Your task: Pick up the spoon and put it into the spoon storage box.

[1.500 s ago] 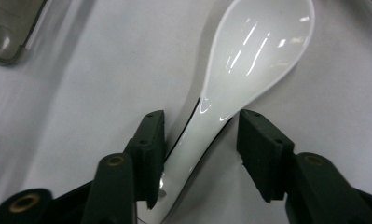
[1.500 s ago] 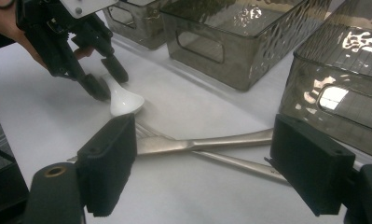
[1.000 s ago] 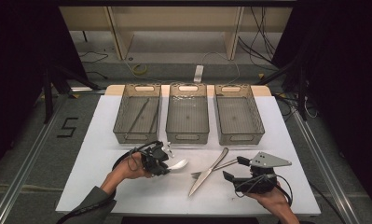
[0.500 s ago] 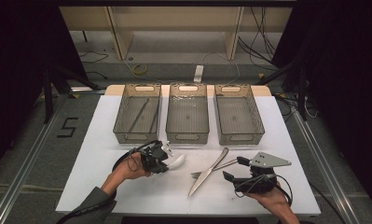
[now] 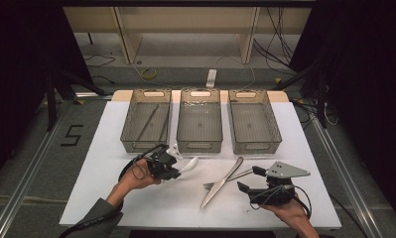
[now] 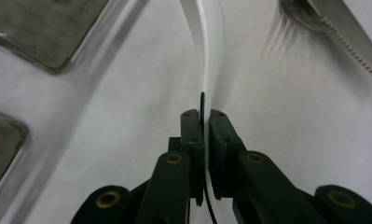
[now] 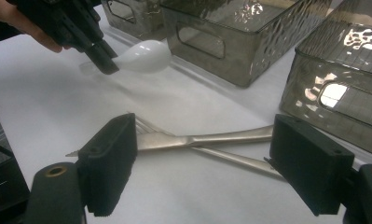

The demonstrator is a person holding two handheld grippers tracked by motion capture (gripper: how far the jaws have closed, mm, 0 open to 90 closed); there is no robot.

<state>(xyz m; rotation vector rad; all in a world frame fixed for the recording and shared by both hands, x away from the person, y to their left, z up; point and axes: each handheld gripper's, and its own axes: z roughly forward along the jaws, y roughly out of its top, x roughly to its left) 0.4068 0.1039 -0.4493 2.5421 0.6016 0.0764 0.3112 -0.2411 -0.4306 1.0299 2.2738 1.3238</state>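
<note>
A white plastic spoon (image 5: 189, 164) is held by its handle (image 6: 207, 60) in my left gripper (image 5: 168, 166), which is shut on it just in front of the left and middle baskets. In the left gripper view the handle runs straight out from between the pads (image 6: 205, 126). In the right gripper view the spoon's bowl (image 7: 144, 57) hangs slightly above the table, beyond the left gripper (image 7: 99, 51). My right gripper (image 5: 248, 179) stands open at the front right, jaws wide (image 7: 209, 163). A metal knife (image 5: 223, 182) and fork (image 5: 232, 176) lie crossed on the table ahead of it.
Three clear mesh baskets stand in a row at the back: left (image 5: 131, 144), middle (image 5: 200, 146), right (image 5: 255, 146). The left one holds a thin dark stick (image 5: 148, 121). The white table (image 5: 106, 148) has free room at its front left.
The left gripper and the spoon have edged slightly toward the baskets, the bowl a little higher. The right gripper, knife and fork have not moved.
</note>
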